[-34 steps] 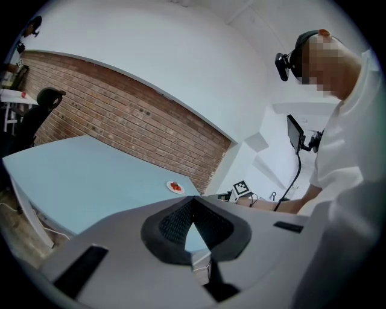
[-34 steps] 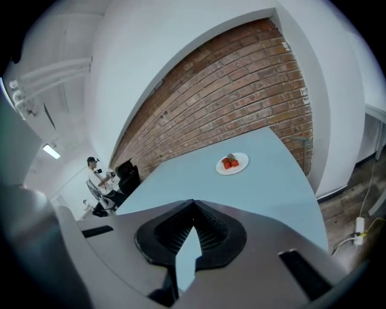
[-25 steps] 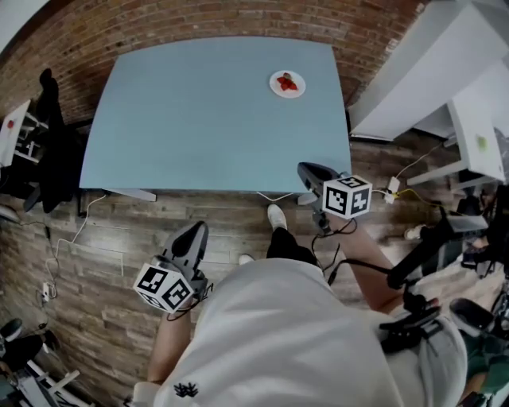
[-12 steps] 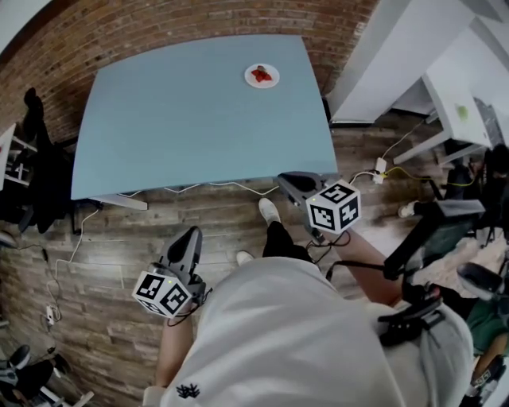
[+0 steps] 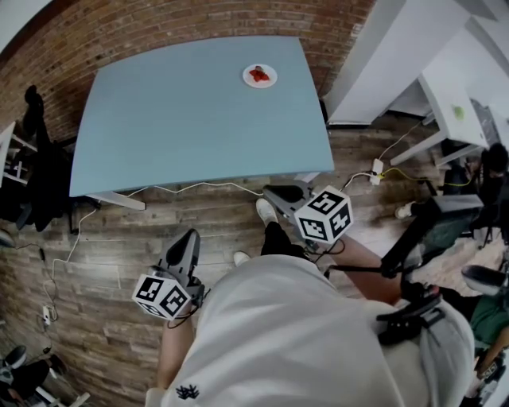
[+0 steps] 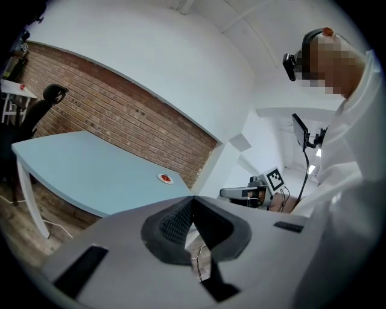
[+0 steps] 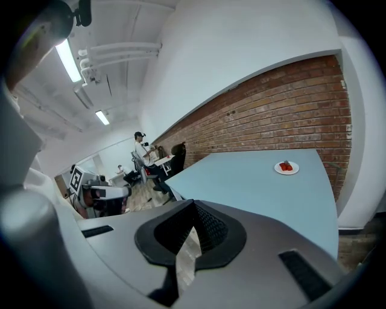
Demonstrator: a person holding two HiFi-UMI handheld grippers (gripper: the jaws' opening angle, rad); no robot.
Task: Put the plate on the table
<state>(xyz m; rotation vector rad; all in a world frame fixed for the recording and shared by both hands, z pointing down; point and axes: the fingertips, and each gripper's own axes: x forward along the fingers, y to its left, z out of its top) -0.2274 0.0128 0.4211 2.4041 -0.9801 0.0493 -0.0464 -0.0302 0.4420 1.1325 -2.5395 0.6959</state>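
Observation:
A small white plate (image 5: 260, 75) with something red on it rests on the light blue table (image 5: 191, 127), near its far right corner. It also shows small in the left gripper view, plate (image 6: 164, 178), and in the right gripper view, plate (image 7: 286, 168). Both grippers hang over the wooden floor in front of the table, well short of the plate. My left gripper (image 5: 188, 237) is shut and empty, its jaws meeting in its own view (image 6: 193, 198). My right gripper (image 5: 275, 192) is just off the table's near edge, also shut with nothing in it (image 7: 194, 203).
A brick wall (image 5: 199, 24) runs behind the table. White desks (image 5: 445, 95) stand to the right and a black chair (image 5: 36, 171) to the left. Cables (image 5: 199, 187) trail on the floor under the table's near edge. A person (image 7: 142, 151) stands far off in the right gripper view.
The table and plate have slid up and left in the head view. My right gripper has swung left and a little lower, away from the table's near right corner. The left gripper has barely moved.

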